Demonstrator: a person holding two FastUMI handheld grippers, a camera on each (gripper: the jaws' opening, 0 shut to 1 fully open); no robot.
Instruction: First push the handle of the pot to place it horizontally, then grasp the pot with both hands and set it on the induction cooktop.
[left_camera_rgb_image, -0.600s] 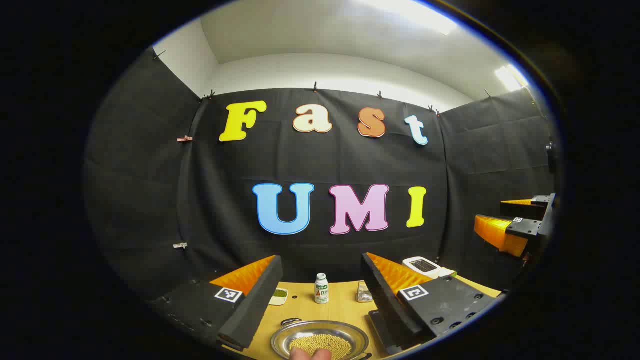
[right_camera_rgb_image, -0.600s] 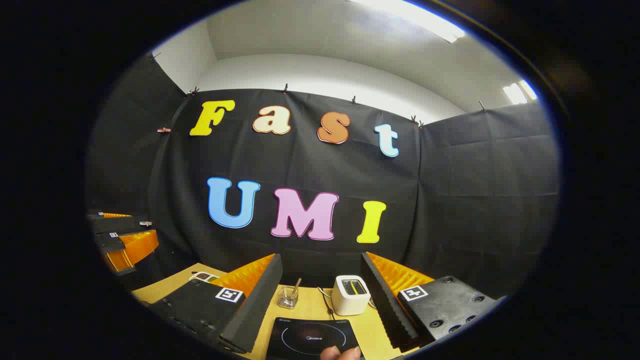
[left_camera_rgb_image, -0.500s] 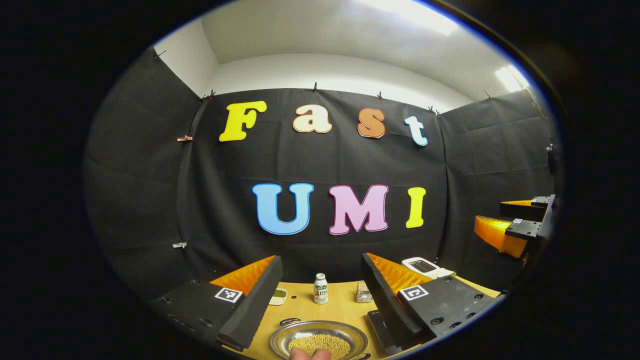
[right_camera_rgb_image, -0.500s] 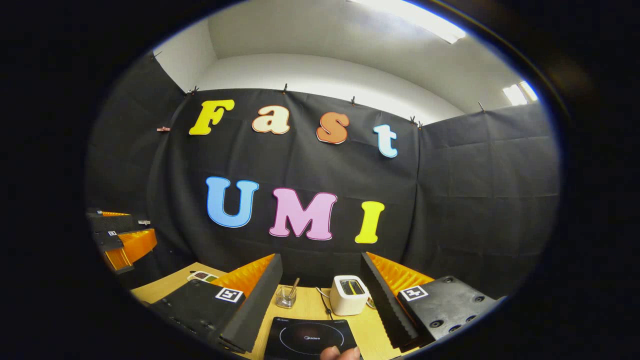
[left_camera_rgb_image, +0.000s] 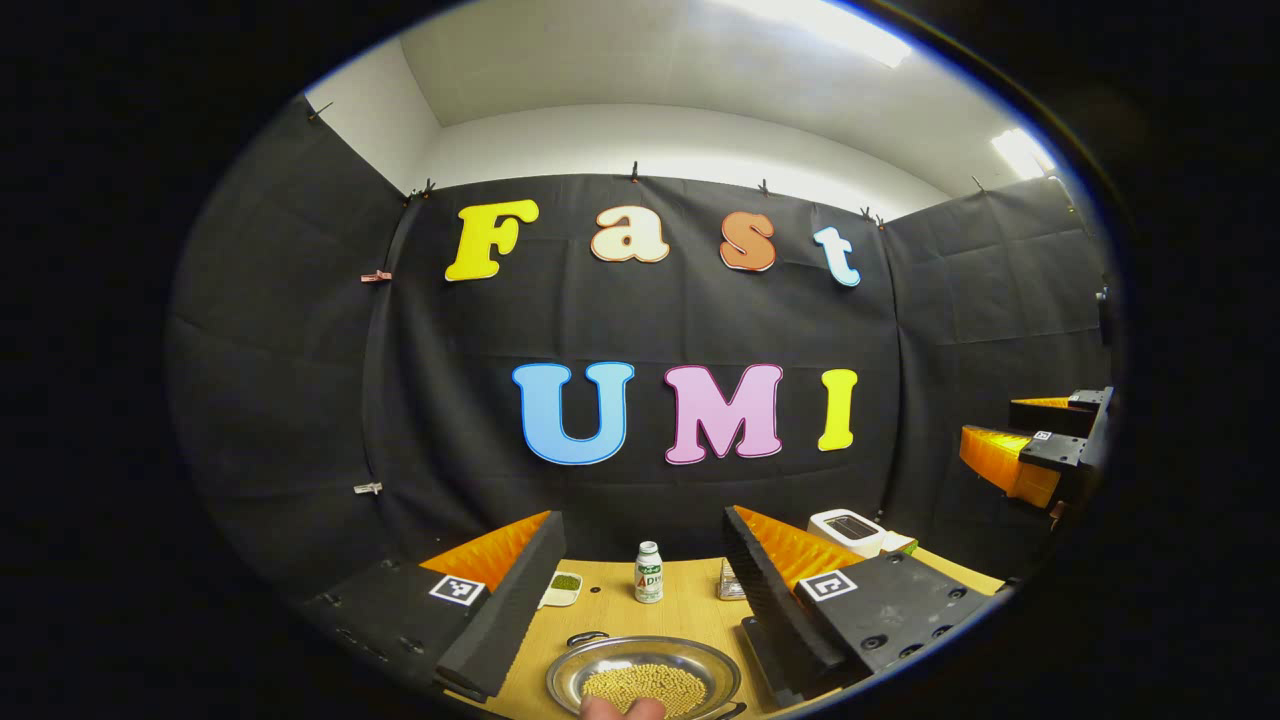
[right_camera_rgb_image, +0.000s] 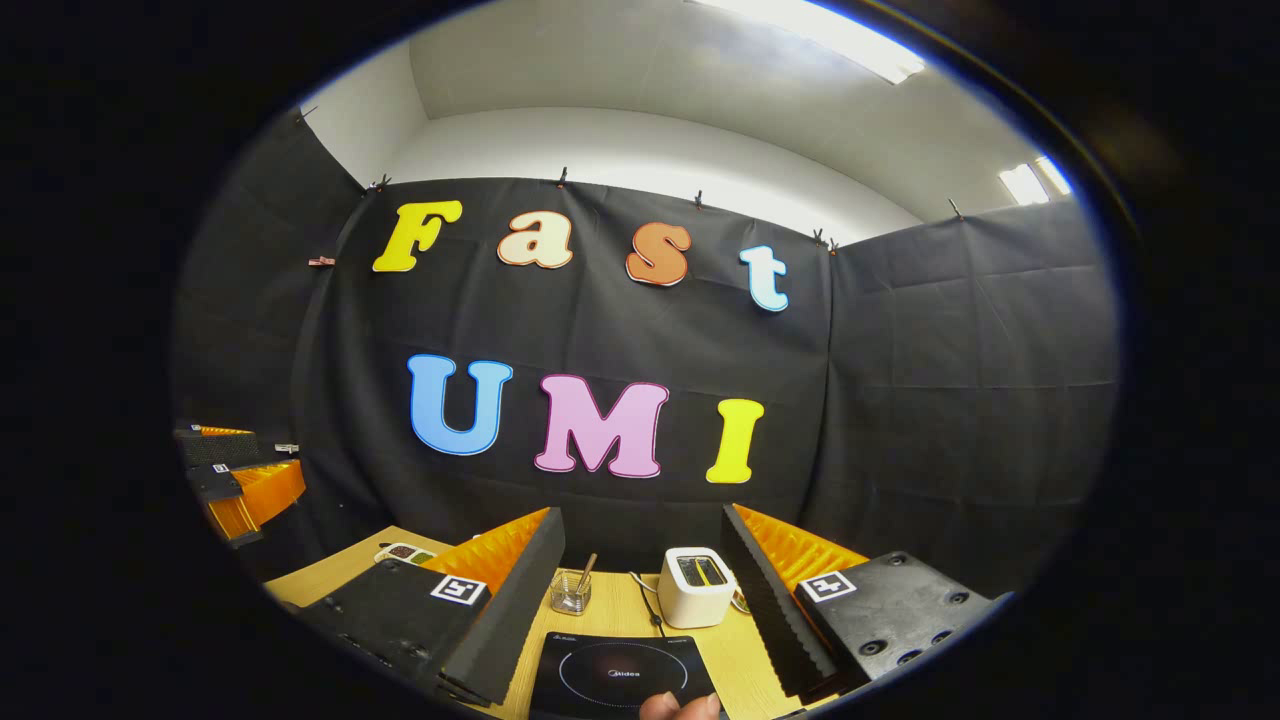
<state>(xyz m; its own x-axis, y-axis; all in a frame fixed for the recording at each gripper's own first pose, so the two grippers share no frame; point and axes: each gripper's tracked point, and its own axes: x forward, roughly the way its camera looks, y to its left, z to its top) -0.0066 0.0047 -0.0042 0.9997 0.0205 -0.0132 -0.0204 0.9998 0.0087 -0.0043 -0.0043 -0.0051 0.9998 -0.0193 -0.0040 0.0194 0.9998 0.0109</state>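
Observation:
A shallow steel pot (left_camera_rgb_image: 645, 680) holding yellow beans sits on the wooden table, low in the left gripper view. It has a small loop handle (left_camera_rgb_image: 588, 638) at its far left rim. My left gripper (left_camera_rgb_image: 642, 517) hangs above it, open, with nothing between its fingers. The black induction cooktop (right_camera_rgb_image: 620, 672) lies on the table low in the right gripper view. My right gripper (right_camera_rgb_image: 642, 517) hovers over it, also open with nothing held. A person's fingertip (right_camera_rgb_image: 680, 706) shows at the bottom edge. The other gripper (left_camera_rgb_image: 1040, 450) appears at the far right of the left gripper view.
Behind the pot stand a small white bottle (left_camera_rgb_image: 649, 572), a little dish of green bits (left_camera_rgb_image: 565, 586) and a white toaster (left_camera_rgb_image: 845, 530). Behind the cooktop are the toaster (right_camera_rgb_image: 697, 588) with its cord and a glass with a spoon (right_camera_rgb_image: 572, 592). A small dish (right_camera_rgb_image: 405, 552) lies at the left.
Both grippers have drifted only slightly. They stay open and the pot has not moved.

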